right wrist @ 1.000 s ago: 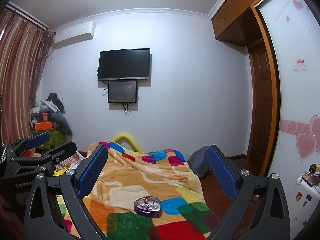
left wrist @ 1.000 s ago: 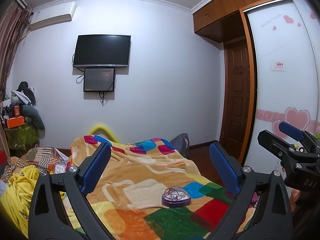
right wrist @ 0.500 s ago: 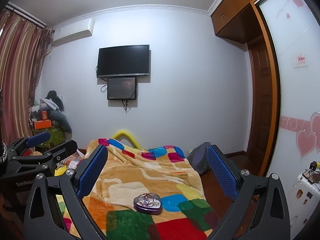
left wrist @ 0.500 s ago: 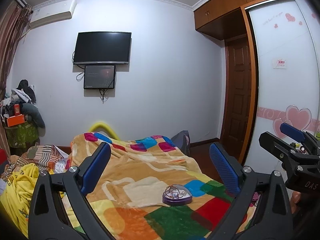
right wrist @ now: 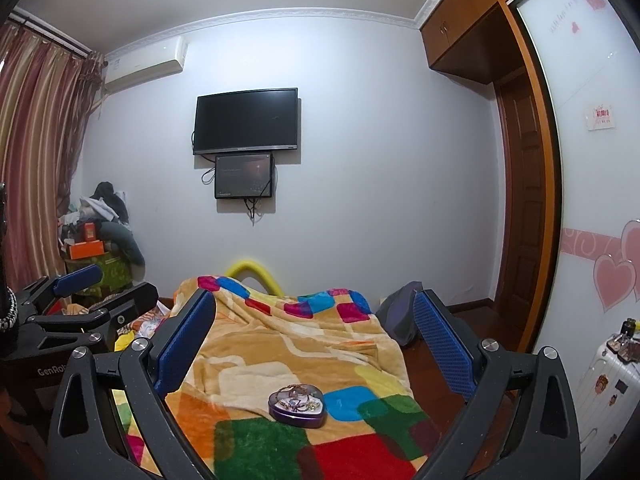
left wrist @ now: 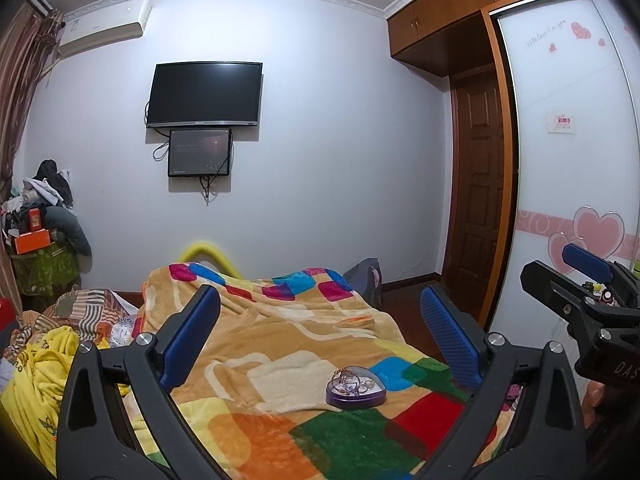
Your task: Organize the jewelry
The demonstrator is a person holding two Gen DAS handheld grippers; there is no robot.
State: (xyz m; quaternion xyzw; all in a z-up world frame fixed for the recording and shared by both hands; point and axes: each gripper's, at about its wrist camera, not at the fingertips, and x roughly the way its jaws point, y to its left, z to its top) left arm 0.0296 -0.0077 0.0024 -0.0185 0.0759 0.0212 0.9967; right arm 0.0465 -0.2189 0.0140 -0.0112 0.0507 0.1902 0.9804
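A purple heart-shaped tin (left wrist: 355, 393) with several pieces of jewelry piled in it sits on a colourful patchwork blanket (left wrist: 280, 344) on the bed; it also shows in the right wrist view (right wrist: 296, 405). My left gripper (left wrist: 320, 336) is open and empty, held above the bed, well short of the tin. My right gripper (right wrist: 316, 340) is open and empty too, at about the same distance. The right gripper shows at the right edge of the left wrist view (left wrist: 588, 280); the left gripper shows at the left of the right wrist view (right wrist: 92, 296).
A wall TV (left wrist: 205, 94) and small screen (left wrist: 200, 153) hang opposite. Piled clothes and boxes (left wrist: 40, 224) stand at left, a yellow blanket (left wrist: 36, 376) lies on the bed's left side. A wardrobe with heart decals (left wrist: 576, 184) and a white suitcase (right wrist: 604, 396) are at right.
Both views have tilted slightly upward and shifted; the tin sits a little lower and farther right between the fingers. Both grippers stay open and empty.
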